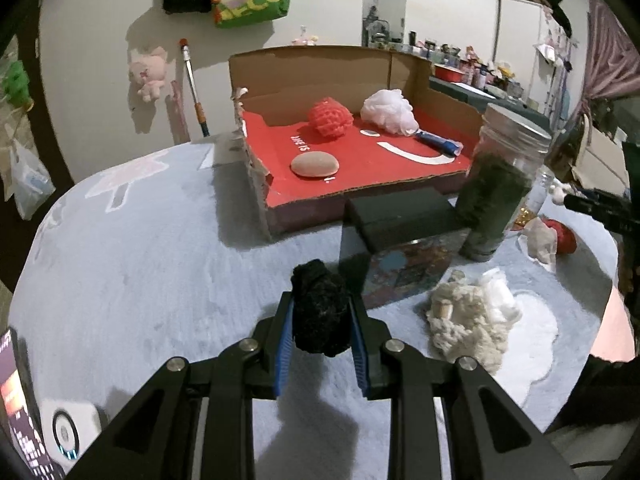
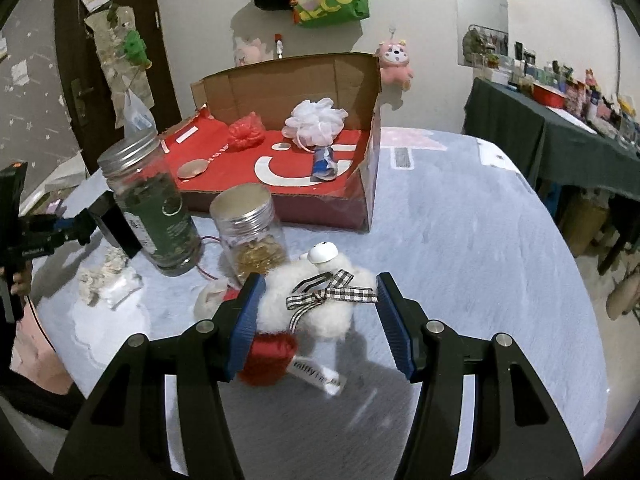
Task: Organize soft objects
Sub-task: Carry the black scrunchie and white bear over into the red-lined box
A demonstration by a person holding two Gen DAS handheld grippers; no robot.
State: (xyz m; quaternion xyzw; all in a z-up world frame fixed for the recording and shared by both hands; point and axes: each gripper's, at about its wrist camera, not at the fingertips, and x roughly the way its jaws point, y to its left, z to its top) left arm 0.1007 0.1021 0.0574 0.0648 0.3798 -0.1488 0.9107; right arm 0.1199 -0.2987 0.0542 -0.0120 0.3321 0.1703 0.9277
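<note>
My left gripper [image 1: 320, 320] has its fingers [image 1: 282, 344] pinching a black fuzzy ball [image 1: 319, 312] from both sides, lifted above the table [image 1: 160, 264]. Blue pads press flat into it.

My right gripper [image 2: 318, 320] carries a white plush toy [image 2: 316, 300] with a checked ribbon [image 2: 332, 290], a red bit [image 2: 268, 358] and a tag [image 2: 320, 376] hanging below. The left pad touches the fluff; the right pad stands off the body, only the ribbon end reaching it. Cannot tell if it's a firm grip or just cradled.

Next out, on the table: a cream rope-like bundle [image 1: 466, 320], another small white and red plush [image 1: 546, 240], a patterned tin [image 1: 404, 272] with a dark block [image 1: 400, 216] on top.

Two jars with metal lids stand upright beyond: a green-filled jar [image 2: 156, 208] and a gold-filled jar [image 2: 252, 236], just beside each other.

Farthest: a cardboard box [image 1: 320, 68] with a red floor, front side open. Inside it are a red mesh puff [image 1: 330, 117], a white bath puff [image 1: 388, 110], a tan round pad [image 1: 315, 164] and a blue and white tube [image 1: 438, 144]. All apart from each other, except that the tube is touching the white puff.
</note>
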